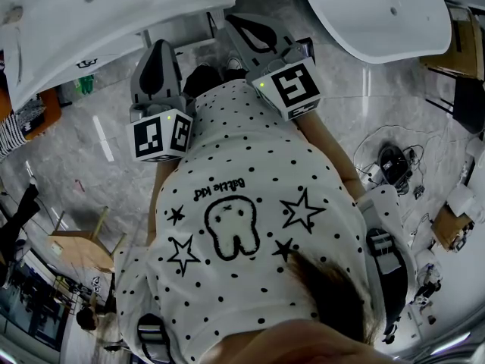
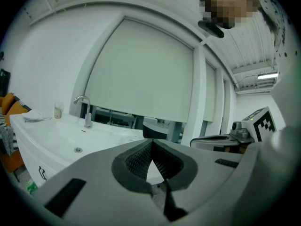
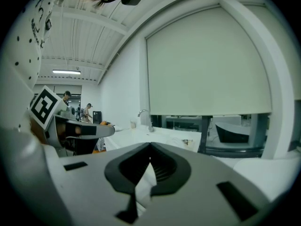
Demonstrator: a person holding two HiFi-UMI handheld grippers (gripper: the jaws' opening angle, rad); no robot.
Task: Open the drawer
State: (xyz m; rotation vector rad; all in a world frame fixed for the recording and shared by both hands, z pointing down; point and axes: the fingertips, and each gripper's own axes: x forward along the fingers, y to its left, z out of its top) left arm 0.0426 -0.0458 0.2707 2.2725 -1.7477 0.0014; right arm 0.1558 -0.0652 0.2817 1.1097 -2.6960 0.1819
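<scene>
- Polka-dotted white shirt (image 1: 250, 173) fills the head view.
- Before a white basin counter (image 2: 42, 131), the grey left gripper (image 2: 151, 145) and grey right gripper (image 3: 149, 149) show fingers together, empty.

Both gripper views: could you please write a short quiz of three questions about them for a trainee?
1. True or false: the left hand-held gripper is clamped on a drawer handle.
2. In the left gripper view, what stands on the rim of the white basin? A faucet, B kettle, C plant.
3. Are the jaws of the right hand-held gripper apart or together?
Key: 1 false; 2 A; 3 together, with nothing between them.
</scene>
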